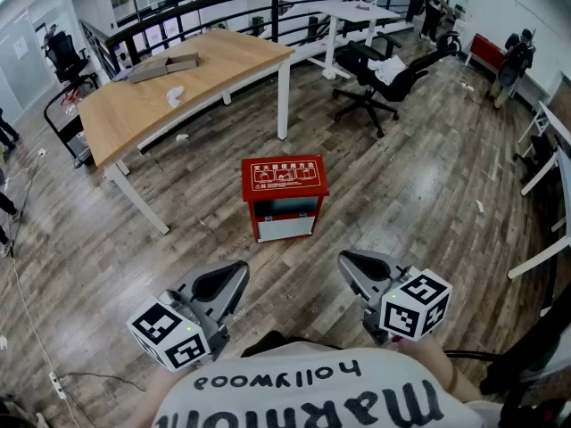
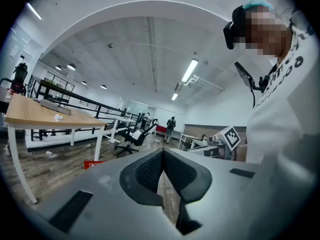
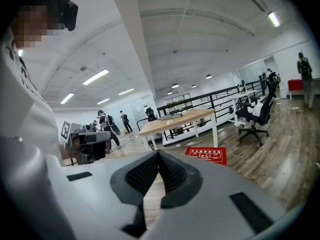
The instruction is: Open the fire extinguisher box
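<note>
The red fire extinguisher box (image 1: 284,196) stands on the wooden floor in front of me, its lid with white print facing up and its front panel closed. Both grippers are held close to my body, well short of the box. My left gripper (image 1: 230,277) is at the lower left and my right gripper (image 1: 353,263) at the lower right. Each has its jaws shut with nothing between them. A corner of the box (image 2: 93,164) shows in the left gripper view past the shut left gripper (image 2: 163,153). The box (image 3: 206,154) lies beyond the shut right gripper (image 3: 159,154).
A long wooden table (image 1: 178,78) with a flat cardboard box stands behind and left of the red box. A black office chair (image 1: 384,78) and a white desk (image 1: 361,12) are at the back right. People stand far right. A cable runs along the floor at left (image 1: 27,310).
</note>
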